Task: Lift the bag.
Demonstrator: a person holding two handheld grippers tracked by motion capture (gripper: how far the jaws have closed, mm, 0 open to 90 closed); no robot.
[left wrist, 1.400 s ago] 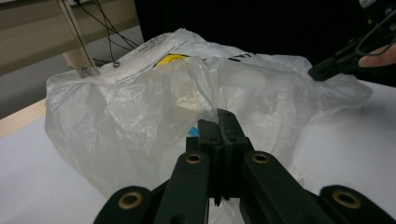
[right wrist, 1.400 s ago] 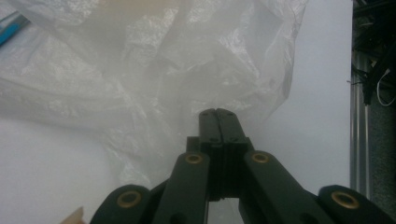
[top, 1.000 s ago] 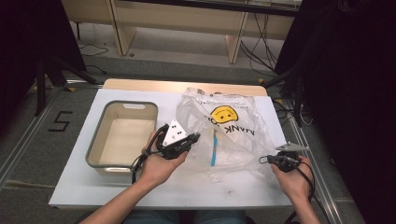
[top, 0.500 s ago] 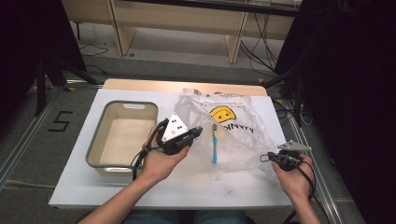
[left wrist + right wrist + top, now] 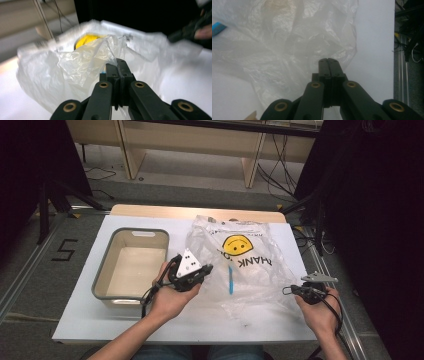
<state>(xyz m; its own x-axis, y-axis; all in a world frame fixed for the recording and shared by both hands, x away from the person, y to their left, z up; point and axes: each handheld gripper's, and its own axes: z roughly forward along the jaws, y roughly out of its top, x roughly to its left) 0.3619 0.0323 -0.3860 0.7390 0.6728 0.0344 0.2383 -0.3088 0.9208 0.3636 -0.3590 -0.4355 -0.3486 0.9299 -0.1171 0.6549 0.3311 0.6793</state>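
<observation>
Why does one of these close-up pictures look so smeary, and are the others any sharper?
Left gripper view: the plastic bag is streaked with motion blur, while the black fingers stay fairly crisp. Right gripper view: steadier, with sharp fingers and readable wrinkles in the bag, though a soft haze dulls the upper part. High view: evenly lit, the white table is bright, and the surroundings fall into dark shadow.

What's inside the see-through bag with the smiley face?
A thin blue stick-shaped thing shows through the plastic bag, lying flat near its middle. The crumpled folds blur it, so what it is, or whether anything else hides inside, cannot be told.
</observation>
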